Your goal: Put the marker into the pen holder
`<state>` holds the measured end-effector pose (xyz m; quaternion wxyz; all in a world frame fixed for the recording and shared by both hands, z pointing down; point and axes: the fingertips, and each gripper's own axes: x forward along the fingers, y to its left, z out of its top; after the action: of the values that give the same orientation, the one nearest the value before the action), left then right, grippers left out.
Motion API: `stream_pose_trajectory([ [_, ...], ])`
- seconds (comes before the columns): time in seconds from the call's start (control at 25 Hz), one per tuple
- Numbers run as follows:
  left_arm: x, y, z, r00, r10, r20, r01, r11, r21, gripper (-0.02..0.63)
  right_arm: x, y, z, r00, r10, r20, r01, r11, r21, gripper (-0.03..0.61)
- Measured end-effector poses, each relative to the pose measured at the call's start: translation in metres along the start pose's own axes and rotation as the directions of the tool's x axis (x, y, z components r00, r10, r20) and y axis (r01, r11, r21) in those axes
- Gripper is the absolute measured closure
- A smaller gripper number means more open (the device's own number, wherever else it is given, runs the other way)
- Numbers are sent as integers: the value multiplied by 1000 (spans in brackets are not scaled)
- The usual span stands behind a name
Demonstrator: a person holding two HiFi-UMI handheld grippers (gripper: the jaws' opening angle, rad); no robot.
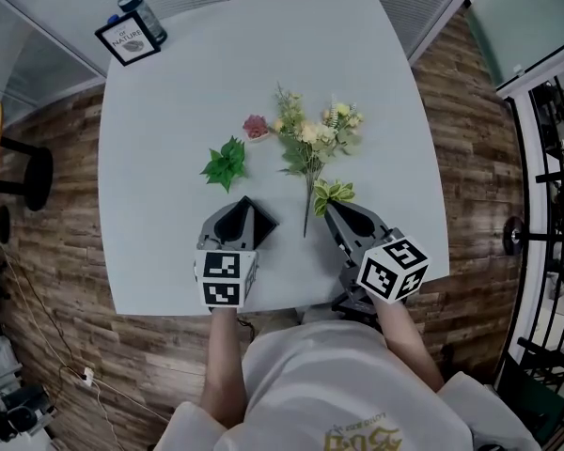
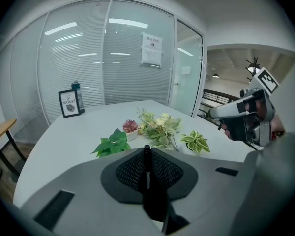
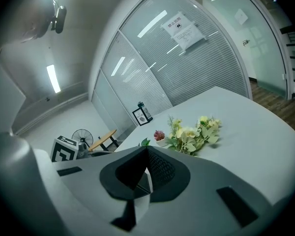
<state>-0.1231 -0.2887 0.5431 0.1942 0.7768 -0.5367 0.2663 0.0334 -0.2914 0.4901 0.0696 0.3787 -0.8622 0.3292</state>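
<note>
Grey plastic left gripper [image 1: 246, 210] and right gripper [image 1: 342, 220] sit over the near edge of the smooth white table [image 1: 160, 214] in head view, one bouquet [image 1: 310, 141] beyond, then left gripper view has mesh-lined jaws clamped on one slim black marker [image 2: 146, 157], upright, and right gripper view shows jaws pinched together, empty.

the middle of the bench [image 1: 150, 252] is crossed by a loose row of obstacles: a green leaf sprig [image 1: 227, 163], a small pink plant [image 1: 256, 127], a flower bunch [image 1: 310, 139] whose stem runs back toward the near edge, and a striped-leaf plant [image 1: 333, 194] just ahead of the right gripper [image 1: 329, 207]. the far left corner is taken by a framed sign [image 1: 128, 38] with a bottle [image 1: 143, 15] just behind it. open bench lies along both sides and behind the flowers, and a narrow lane runs between sprig and stem, ahead of the left gripper [image 1: 245, 202].
</note>
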Motion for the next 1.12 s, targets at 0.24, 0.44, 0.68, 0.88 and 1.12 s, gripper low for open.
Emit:
stream_pose_trajectory([
  [0.24, 1, -3, -1, 1000, 0, -3, 0, 1000, 3, 515, 2, 4, 2, 1000, 10, -1, -10, 1000, -10, 561],
  [0.44, -1, -6, 3, 1000, -1, 22, 1, 1000, 3, 483, -5, 8, 5, 1000, 13, 8, -13, 1000, -22, 561],
  [0.68, -15, -16, 17, 995, -8, 98, 9, 1000, -10, 483, -24, 17, 12, 999, 17, 43, -15, 999, -44, 561],
  [0.88, -35, -21, 27, 988, 13, 157, -8, 1000, -28, 483, -41, 29, 21, 996, 27, 81, -21, 997, -75, 561],
  [1.12, -64, -24, 38, 973, 25, 230, -9, 997, -72, 494, -60, 41, 28, 992, 33, 121, -20, 994, -111, 561],
])
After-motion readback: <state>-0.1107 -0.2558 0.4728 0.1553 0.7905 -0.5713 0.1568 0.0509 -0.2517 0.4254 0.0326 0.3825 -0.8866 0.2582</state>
